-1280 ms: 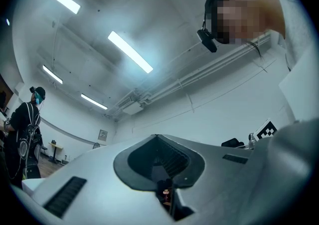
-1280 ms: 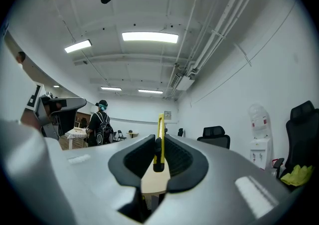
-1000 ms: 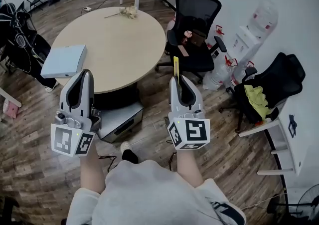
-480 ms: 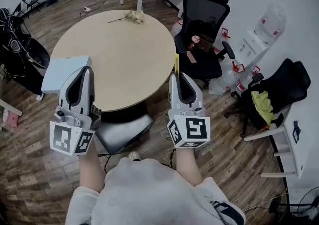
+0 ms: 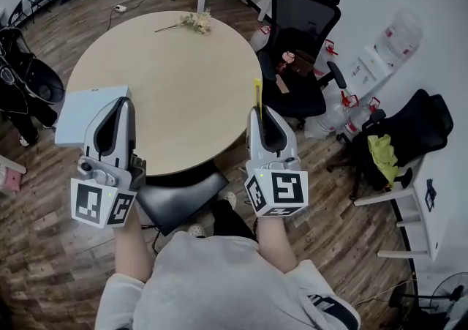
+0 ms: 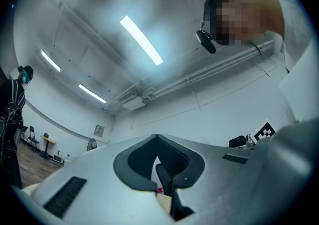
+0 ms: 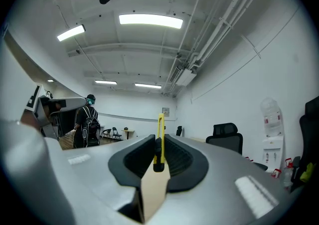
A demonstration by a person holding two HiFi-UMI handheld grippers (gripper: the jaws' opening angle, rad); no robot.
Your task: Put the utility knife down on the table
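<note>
Currently the right tool (image 5: 261, 113) is clamped on the yellow utility knife (image 5: 257, 93) — its end pokes out past the jaws, held in the air by the round surface's (image 5: 161, 72) edge. Left tool (image 5: 123, 107) — jaws together, nothing between.

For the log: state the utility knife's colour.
Knife: yellow, black end; best in right gripper view.

No words, brands or numbers legible anywhere. Only black-and-white square marker patterns on the cubes of the left gripper (image 5: 121, 104) and the right gripper (image 5: 261, 110): codes, not letters. Small framed wall sign (image 7: 164, 112) in the right gripper view, too small to read.
</note>
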